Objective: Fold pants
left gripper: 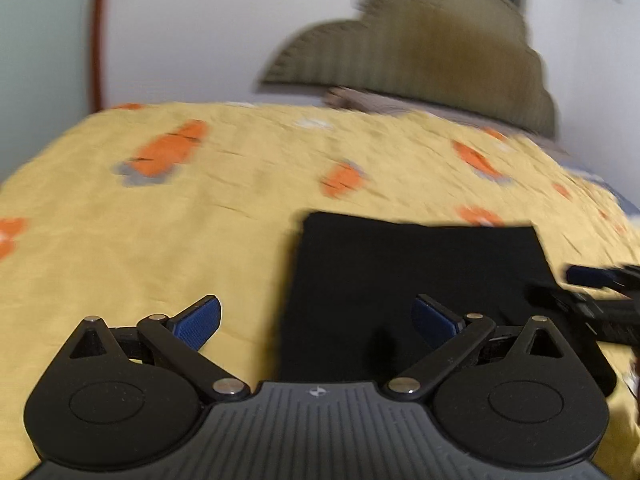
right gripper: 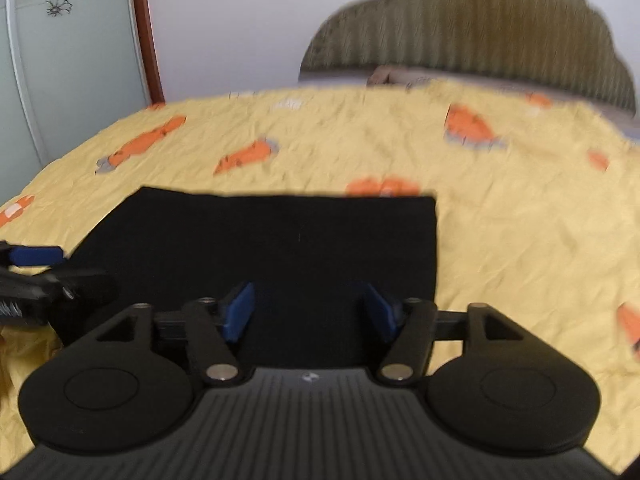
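Observation:
The black pants [left gripper: 416, 276] lie folded into a flat rectangle on the yellow bedspread [left gripper: 160, 240]. My left gripper [left gripper: 316, 320] hovers over the rectangle's near left edge, jaws wide open and empty. In the right wrist view the pants [right gripper: 288, 248] fill the middle, and my right gripper [right gripper: 310, 312] stands open above their near edge with nothing pinched between its blue pads [right gripper: 240, 312]. Each gripper shows at the side of the other's view: the right one [left gripper: 600, 300] and the left one [right gripper: 32, 276].
The bedspread [right gripper: 500, 220] with orange carrot prints covers the whole bed. An olive scalloped headboard [left gripper: 420, 48] and a pillow [left gripper: 380, 102] stand at the far end. A white wall, a red-brown door frame [right gripper: 148, 32] and a frosted glass door [right gripper: 68, 60] are at the left.

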A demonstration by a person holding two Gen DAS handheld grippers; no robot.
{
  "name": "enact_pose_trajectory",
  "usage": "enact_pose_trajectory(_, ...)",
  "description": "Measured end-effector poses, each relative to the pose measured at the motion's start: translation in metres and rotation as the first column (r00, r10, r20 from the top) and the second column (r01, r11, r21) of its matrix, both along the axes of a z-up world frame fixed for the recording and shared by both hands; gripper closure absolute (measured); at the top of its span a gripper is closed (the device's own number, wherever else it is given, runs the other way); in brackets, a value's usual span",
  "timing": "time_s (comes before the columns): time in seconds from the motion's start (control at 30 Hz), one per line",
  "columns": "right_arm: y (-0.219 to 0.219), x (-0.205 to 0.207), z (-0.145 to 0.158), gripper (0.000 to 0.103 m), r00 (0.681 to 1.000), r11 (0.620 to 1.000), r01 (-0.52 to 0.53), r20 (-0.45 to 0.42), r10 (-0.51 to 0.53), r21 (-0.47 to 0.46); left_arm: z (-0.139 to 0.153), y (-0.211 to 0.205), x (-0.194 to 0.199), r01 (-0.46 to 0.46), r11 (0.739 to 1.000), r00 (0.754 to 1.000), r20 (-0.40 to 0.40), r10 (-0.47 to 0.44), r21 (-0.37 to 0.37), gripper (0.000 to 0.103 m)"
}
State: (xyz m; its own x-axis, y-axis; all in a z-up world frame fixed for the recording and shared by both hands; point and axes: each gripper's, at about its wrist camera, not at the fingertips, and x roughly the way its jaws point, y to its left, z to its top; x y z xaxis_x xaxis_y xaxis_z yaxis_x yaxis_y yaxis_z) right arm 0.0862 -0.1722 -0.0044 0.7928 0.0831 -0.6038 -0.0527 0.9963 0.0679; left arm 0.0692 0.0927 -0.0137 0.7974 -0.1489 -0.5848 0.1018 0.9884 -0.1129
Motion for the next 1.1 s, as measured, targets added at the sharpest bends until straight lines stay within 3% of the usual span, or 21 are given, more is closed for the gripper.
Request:
enact_pose_trajectory(0.13, 0.042, -0.024, 0.017, 0.018, 0.989, 0.983, -0.083, 0.111, 0.102, -0.167, 0.003, 0.031, -0.003, -0.152, 0.988, 0.988, -0.024, 0.152, 0.03, 0.0)
enact_pose_trajectory(0.2, 0.074, -0.042, 0.019, 0.01, 0.964, 0.942, -0.151, 0.166, 0.207, -0.301, 0.002, 0.042, -0.008, -0.196, 0.98, 0.98, -0.029, 0.196, 0.021, 0.0)
enact_pose_trajectory(0.27, 0.108, -0.06, 0.018, 0.0, 0.923, 0.867, -0.207, 0.203, 0.327, -0.453, 0.0, 0.05, -0.013, -0.225, 0.974, 0.974, -0.027, 0.225, 0.0, 0.0)
enact_pose_trajectory(0.4, 0.17, -0.089, -0.004, 0.001, 0.825, 0.632, -0.192, 0.226, 0.519, -0.751, -0.004, 0.061, -0.02, -0.295, 0.955, 0.955, -0.018, 0.295, -0.034, 0.0)
enact_pose_trajectory(0.43, 0.181, -0.092, -0.008, 0.002, 0.811, 0.592, -0.191, 0.213, 0.544, -0.783, -0.004, 0.062, -0.023, -0.307, 0.951, 0.952, -0.012, 0.307, -0.038, 0.0)
enact_pose_trajectory(0.5, 0.193, -0.092, -0.016, 0.008, 0.788, 0.547, -0.247, 0.163, 0.594, -0.8, -0.002, 0.066, -0.027, -0.326, 0.945, 0.945, 0.005, 0.326, -0.036, 0.0)
enact_pose_trajectory(0.67, 0.206, -0.075, -0.025, 0.018, 0.822, 0.546, -0.284, 0.093, 0.563, -0.788, 0.001, 0.069, -0.033, -0.339, 0.941, 0.94, 0.033, 0.338, 0.008, 0.0)
enact_pose_trajectory(0.77, 0.208, -0.062, -0.03, 0.018, 0.838, 0.534, -0.305, 0.045, 0.545, -0.789, 0.0, 0.067, -0.035, -0.331, 0.943, 0.943, 0.035, 0.33, 0.023, 0.0)
enact_pose_trajectory(1.1, 0.218, -0.041, -0.046, 0.018, 0.836, 0.484, -0.376, -0.064, 0.545, -0.79, 0.0, 0.071, -0.037, -0.349, 0.937, 0.937, 0.04, 0.348, 0.011, 0.0)
